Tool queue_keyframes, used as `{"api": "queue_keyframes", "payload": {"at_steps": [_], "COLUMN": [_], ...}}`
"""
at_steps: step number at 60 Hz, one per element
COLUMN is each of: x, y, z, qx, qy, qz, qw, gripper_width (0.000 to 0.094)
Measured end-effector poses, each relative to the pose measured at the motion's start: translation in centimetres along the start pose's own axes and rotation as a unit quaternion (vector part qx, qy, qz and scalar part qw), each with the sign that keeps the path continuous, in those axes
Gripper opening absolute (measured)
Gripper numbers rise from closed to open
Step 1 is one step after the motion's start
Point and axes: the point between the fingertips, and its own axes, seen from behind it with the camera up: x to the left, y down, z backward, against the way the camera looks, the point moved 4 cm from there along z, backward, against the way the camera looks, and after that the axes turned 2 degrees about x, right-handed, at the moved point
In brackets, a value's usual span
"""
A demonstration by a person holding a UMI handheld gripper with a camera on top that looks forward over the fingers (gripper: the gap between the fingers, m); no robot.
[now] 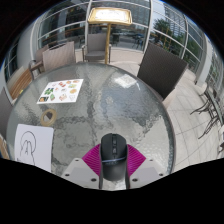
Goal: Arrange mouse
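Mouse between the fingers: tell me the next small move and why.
Probably carry the mouse toward the white sheet with the drawn outline, ahead and to one side on the round table. The gripper seems closed on the mouse between the pink pads, and the sheet lies bare, likely the intended spot.

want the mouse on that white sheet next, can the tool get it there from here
Probably yes: the tool looks closed on the mouse, and the table between it and the white sheet is bare.
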Motion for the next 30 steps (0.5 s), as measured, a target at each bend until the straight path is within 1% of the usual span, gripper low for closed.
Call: {"api": "queue_keyframes", "payload": {"at_steps": [4, 11, 16, 19, 20, 23, 25, 27, 30], "x": [0.7, 3.9, 8.1, 11.5, 12.4, 16.1, 19.2, 20.9, 24.0], "y": [-3.4, -11.5, -15.4, -16.9, -17.4, -17.7, -16.7, -17.0, -15.2], "z": [3.1, 11.6, 17.0, 20.0, 19.3, 20.2, 21.6, 20.5, 18.7], "qx": [-0.024, -0.106, -0.158, -0.177, -0.180, -0.187, -0.190, -0.181, -0.159], "qy": [0.004, 0.006, 0.003, -0.006, -0.011, -0.027, -0.036, -0.045, -0.055], "qz": [-0.020, -0.041, -0.029, -0.017, -0.014, -0.002, 0.006, 0.017, 0.032], "qw": [0.999, 0.993, 0.987, 0.984, 0.983, 0.982, 0.981, 0.982, 0.985], "gripper_width": [0.0304, 0.0303, 0.0304, 0.0304, 0.0304, 0.0303, 0.0303, 0.0302, 0.0301]}}
